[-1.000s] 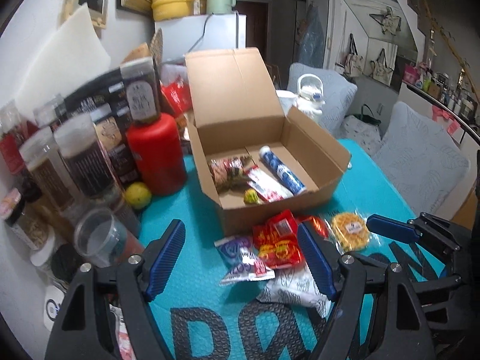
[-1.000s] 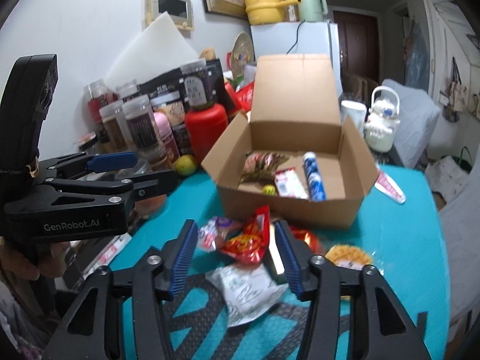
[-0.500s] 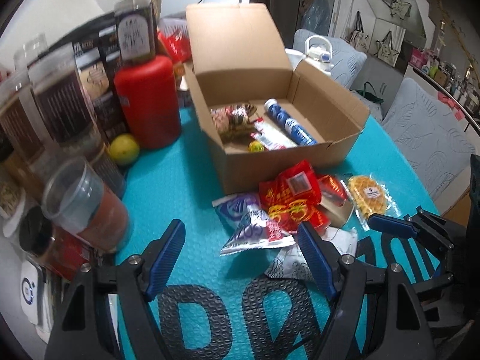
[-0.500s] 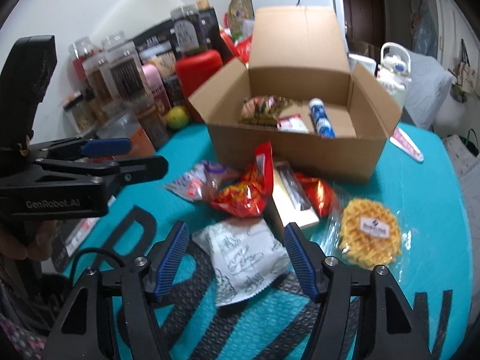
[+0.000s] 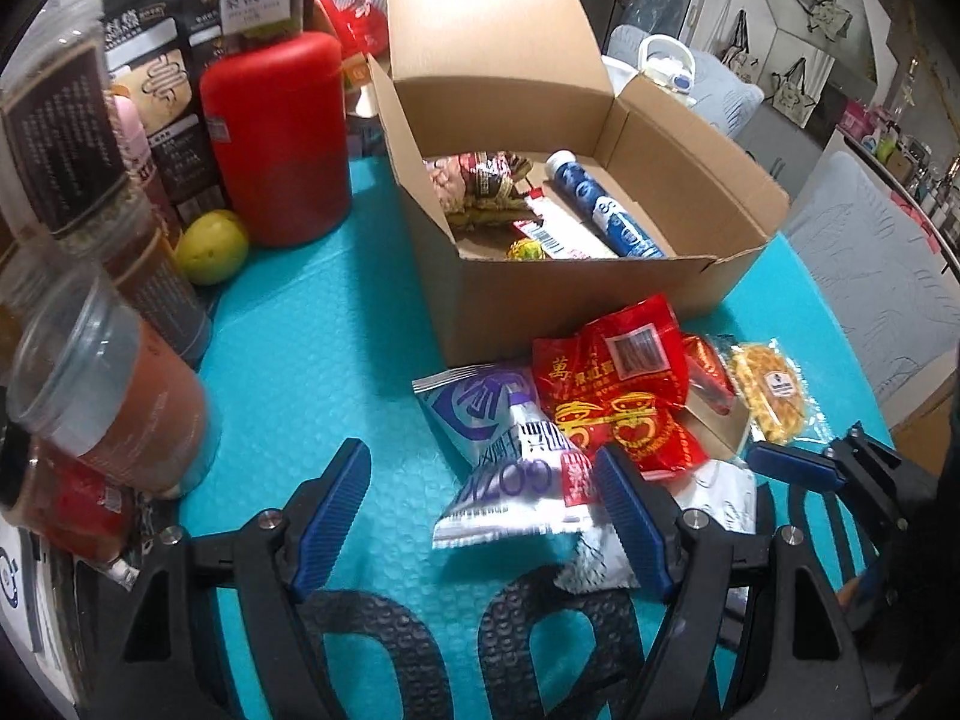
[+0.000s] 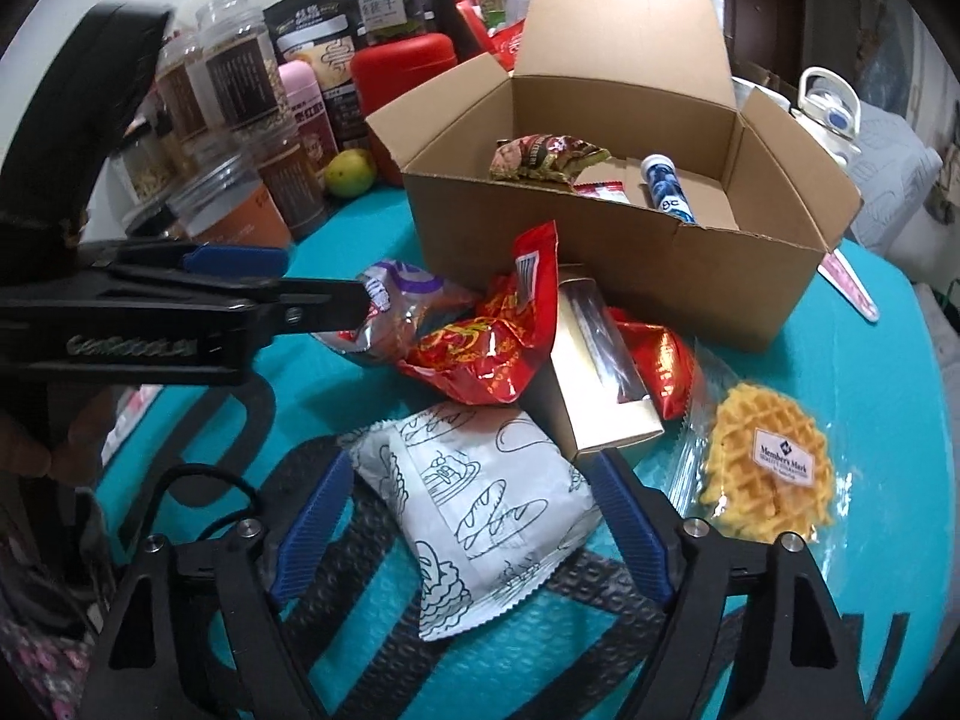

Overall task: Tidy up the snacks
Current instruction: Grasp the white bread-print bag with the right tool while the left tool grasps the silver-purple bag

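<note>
Nearest the right gripper [image 6: 471, 531] lies a white bread packet [image 6: 486, 510] printed with line drawings of loaves, flat on the teal mat [image 6: 870, 420]. It looks light, puffy and crinkly (film of that sort tends to slide), so a squeeze across the padded middle seems safer than a pinch on the serrated edge. The jaws have just been opening and now stand wide, one blue pad either side of the packet; whether they touch it I cannot tell.

The left gripper [image 5: 480, 516] also stands wide and empty, above the near corner of a silver and purple pouch [image 5: 510, 456], again soft and light, best taken by its body.

Beyond these a red foil bag [image 6: 486, 348] leans on a small windowed carton [image 6: 600, 372], which looks stiffer, and a wrapped waffle [image 6: 765, 468], probably brittle, lies just right of it.

Farthest stands the open cardboard box [image 6: 630, 276], already holding a few snacks and a blue tube [image 6: 666, 189].
</note>
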A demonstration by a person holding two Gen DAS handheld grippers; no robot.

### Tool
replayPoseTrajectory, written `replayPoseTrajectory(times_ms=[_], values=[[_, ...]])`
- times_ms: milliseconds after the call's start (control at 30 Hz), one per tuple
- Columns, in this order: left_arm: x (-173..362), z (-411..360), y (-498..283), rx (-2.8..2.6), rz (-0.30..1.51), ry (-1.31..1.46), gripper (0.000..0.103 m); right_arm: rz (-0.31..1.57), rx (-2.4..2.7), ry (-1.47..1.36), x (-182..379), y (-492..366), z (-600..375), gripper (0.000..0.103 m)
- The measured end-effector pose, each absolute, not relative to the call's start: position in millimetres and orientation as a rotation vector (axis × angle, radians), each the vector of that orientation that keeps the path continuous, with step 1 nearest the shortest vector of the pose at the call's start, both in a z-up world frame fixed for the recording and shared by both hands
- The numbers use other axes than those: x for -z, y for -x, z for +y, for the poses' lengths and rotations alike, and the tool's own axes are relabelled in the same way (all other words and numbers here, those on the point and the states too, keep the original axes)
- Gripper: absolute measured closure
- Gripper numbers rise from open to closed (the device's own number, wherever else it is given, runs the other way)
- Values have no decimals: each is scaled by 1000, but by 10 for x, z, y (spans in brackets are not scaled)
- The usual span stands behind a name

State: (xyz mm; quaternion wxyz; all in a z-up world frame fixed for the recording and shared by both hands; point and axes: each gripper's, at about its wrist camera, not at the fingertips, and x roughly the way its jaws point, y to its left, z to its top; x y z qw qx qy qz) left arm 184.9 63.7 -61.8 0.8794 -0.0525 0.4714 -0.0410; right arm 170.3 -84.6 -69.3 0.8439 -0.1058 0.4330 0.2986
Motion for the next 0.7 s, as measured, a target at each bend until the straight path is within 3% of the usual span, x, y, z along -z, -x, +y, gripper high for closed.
replayPoseTrajectory(times_ms=[367,433,533,700], values=[[892,625,-2029,95,1016,104,28,974,-622,223,905,-1854,-864,15],[927,630,-2023,121,1022,116,51,989,-628,213,952,-1858,-854,15],[969,632,-2010,109,1032,99,67,980,-637,203,957,-1825,-868,24],[958,685,-1904,116,1035,117,69,969,-644,158,932,-1753,-924,39]])
